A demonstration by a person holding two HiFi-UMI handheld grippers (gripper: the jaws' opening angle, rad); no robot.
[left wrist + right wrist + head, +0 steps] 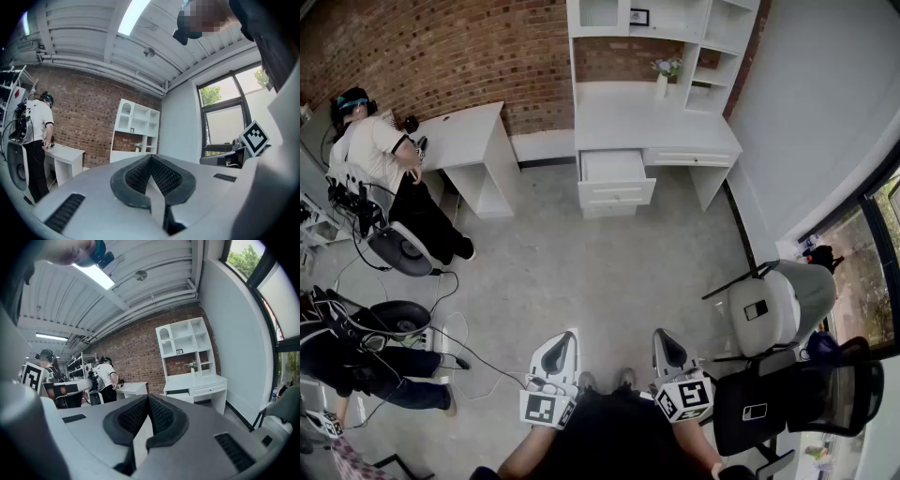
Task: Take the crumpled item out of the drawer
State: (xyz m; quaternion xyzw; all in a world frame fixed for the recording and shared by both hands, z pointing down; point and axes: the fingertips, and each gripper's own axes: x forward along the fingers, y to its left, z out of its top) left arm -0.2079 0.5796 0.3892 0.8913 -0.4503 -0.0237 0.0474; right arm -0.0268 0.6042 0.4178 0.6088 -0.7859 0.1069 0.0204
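Left tool (566, 341) and right tool (664, 341) are closed, empty; white drawer (614, 167) stands open.

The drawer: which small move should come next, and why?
Probably step forward toward the desk. The open drawer stands far ahead, while the left gripper and the right gripper are shut, empty and nowhere near it.

The white drawer (617, 193) stands pulled out under the left end of the white desk (647, 122). Its pale inside perhaps holds the crumpled item, too small to tell.
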